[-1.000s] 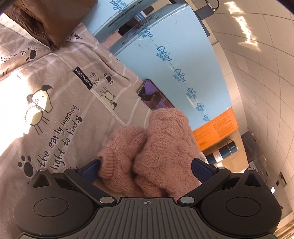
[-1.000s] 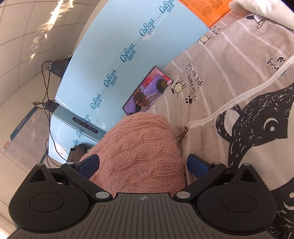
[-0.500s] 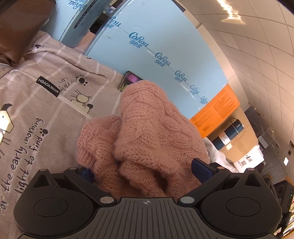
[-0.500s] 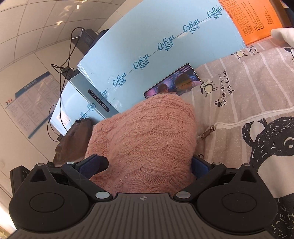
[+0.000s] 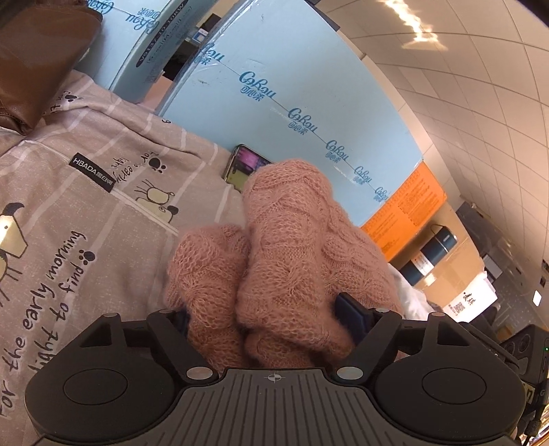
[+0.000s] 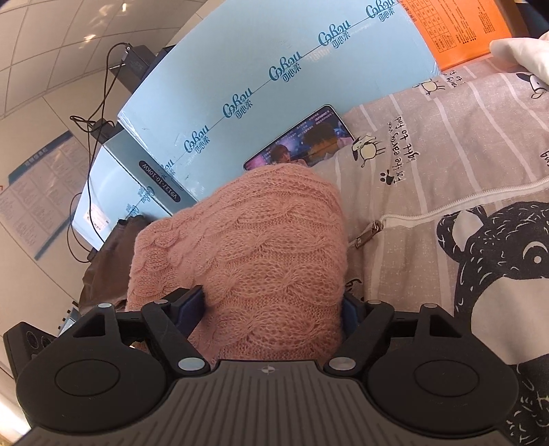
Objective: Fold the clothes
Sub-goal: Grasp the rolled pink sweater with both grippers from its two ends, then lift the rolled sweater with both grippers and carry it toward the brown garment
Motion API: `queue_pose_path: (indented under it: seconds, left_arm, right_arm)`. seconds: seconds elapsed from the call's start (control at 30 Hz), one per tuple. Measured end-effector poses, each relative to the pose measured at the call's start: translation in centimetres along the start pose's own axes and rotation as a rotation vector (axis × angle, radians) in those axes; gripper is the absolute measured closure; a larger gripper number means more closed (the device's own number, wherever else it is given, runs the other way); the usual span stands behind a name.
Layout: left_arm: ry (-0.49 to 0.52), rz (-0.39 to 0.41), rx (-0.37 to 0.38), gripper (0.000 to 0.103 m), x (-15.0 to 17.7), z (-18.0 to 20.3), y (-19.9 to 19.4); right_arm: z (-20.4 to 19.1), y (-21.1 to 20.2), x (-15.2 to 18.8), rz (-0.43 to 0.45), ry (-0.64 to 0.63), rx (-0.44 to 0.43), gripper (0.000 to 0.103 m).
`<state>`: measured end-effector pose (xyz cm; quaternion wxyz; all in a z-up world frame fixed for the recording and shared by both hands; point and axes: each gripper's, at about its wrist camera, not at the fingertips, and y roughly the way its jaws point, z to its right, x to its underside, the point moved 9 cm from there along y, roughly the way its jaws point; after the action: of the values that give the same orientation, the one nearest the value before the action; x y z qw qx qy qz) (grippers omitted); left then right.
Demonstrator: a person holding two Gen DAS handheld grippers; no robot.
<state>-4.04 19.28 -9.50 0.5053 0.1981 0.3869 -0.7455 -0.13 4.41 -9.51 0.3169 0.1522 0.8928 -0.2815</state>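
Note:
A pink cable-knit sweater (image 5: pixel 284 254) is bunched between the fingers of my left gripper (image 5: pixel 267 319), which is shut on it. The same pink sweater (image 6: pixel 260 247) fills the jaws of my right gripper (image 6: pixel 271 308), also shut on it. The knit hangs in thick folds above a grey cartoon-print bed cover (image 5: pixel 85 212), which also shows in the right wrist view (image 6: pixel 429 164). The knit hides the fingertips of both grippers.
A lit phone (image 6: pixel 302 140) leans against a light blue box (image 6: pixel 281 68) at the cover's far edge; both also show in the left wrist view, the phone (image 5: pixel 243 164) and the box (image 5: pixel 291 103). A brown leather item (image 5: pixel 31 61) lies far left. An orange box (image 6: pixel 453 27) stands far right.
Both grippers' jaws have closed in on the sweater. The bunched knit rose and swelled toward the cameras, then settled a little lower.

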Motion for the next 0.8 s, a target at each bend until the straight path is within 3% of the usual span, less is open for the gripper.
queue_pose_path:
  seconds: [0.33,0.53,0.8]
  left_arm:
    - [0.017,0.053,0.012,0.037,-0.4,0.4,-1.3]
    - [0.028,0.131,0.007,0.038,-0.6,0.7,-4.4]
    - [0.017,0.224,-0.045,0.038,-0.9,-1.8,-10.5]
  right_arm:
    - [-1.4,-0.6,-0.4,0.046,-0.051,-0.092,0.048]
    - [-3.2,-1.0,0.0,0.045,-0.094,-0.197,0.05]
    - [-8.2,-0.3,2.3,-0.047,-0.174,-0.269,0.05]
